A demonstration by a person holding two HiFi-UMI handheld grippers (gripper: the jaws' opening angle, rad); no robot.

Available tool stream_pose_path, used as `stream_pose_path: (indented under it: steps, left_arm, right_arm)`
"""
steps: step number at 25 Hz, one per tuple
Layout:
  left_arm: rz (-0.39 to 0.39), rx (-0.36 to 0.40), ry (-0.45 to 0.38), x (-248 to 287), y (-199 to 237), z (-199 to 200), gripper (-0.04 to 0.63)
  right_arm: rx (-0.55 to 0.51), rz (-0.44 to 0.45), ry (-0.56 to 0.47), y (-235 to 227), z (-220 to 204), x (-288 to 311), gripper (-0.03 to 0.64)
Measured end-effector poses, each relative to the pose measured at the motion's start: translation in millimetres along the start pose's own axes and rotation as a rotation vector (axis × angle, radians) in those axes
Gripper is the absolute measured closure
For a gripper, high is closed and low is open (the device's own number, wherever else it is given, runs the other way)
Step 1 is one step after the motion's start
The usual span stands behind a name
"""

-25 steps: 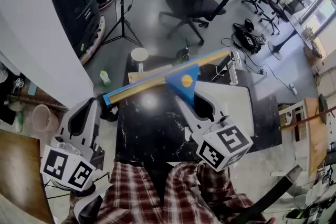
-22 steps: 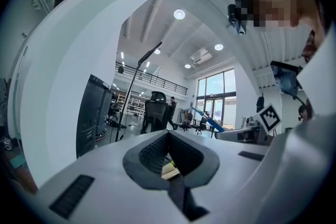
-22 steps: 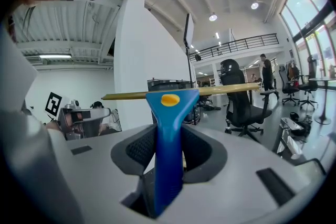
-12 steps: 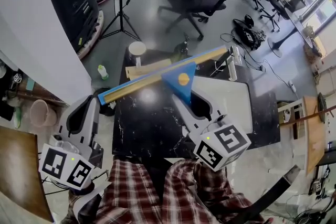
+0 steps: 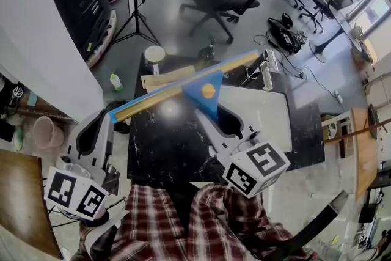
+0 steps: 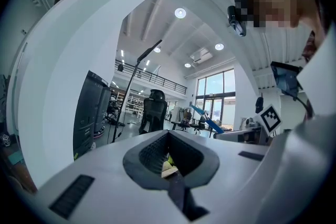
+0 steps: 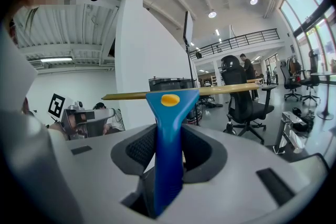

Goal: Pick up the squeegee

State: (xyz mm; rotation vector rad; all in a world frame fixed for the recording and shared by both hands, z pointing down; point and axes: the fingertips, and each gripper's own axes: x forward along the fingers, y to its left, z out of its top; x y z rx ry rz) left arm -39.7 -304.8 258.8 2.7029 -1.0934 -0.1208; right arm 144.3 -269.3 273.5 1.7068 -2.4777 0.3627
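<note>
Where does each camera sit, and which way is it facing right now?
Head view: on the person's head, facing steeply down at the black table; plaid clothing, left gripper and right gripper show.
Left gripper view: rides the left gripper, facing past its shut jaws toward an office chair.
Right gripper view: rides the right gripper, facing along jaws clamped on the blue squeegee.
Shared: all three show the squeegee; both gripper views show the chair.
</note>
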Motion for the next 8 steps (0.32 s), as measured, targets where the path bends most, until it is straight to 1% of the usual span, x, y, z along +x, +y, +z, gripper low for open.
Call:
stream_pose_path:
  steps: [8]
  left_arm:
    - [0.004,-0.002,-0.004,0.0,1.3,2.1,0.585]
  right_arm:
    - [-0.007,0.010,0.006,0.7,1.7,3.5,0.479]
